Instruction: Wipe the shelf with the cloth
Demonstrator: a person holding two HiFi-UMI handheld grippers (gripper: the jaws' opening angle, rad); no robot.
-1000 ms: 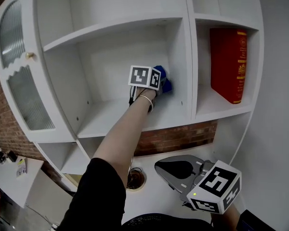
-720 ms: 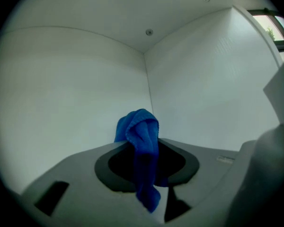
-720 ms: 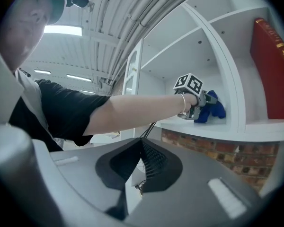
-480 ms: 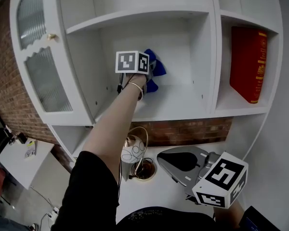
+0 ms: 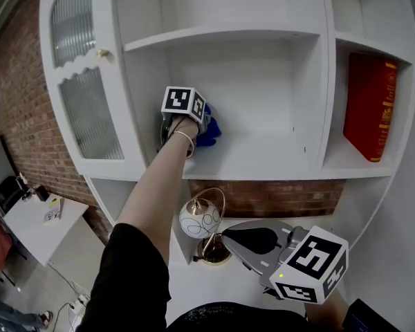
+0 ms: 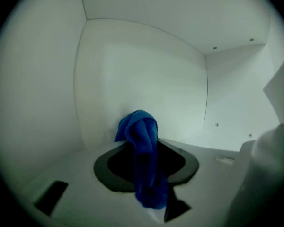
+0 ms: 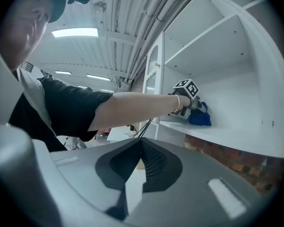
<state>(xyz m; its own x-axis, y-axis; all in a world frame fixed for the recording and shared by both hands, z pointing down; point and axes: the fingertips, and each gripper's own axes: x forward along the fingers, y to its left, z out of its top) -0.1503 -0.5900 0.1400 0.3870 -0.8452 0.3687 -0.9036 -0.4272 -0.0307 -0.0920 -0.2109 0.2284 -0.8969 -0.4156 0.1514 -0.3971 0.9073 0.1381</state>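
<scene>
A blue cloth (image 5: 208, 131) is pinched in my left gripper (image 5: 194, 120), which reaches into the middle compartment of the white shelf unit (image 5: 263, 159), near its left wall. In the left gripper view the blue cloth (image 6: 144, 160) hangs between the shut jaws, bunched up against the compartment's back corner. From the right gripper view the same cloth (image 7: 200, 117) rests on the shelf board (image 7: 236, 143). My right gripper (image 5: 245, 244) is held low in front of me, shut and empty; its jaws meet in the right gripper view (image 7: 139, 167).
A red book (image 5: 369, 106) stands in the right compartment. A glass-fronted cabinet door (image 5: 83, 81) hangs open at the left. Below the shelf, a round white lamp on a brass base (image 5: 200, 223) sits on the white counter. A brick wall (image 5: 277, 192) shows behind.
My left gripper has slid the cloth leftward along the shelf, from the compartment's middle toward its left wall. The head view has also shifted. The right gripper stays low.
</scene>
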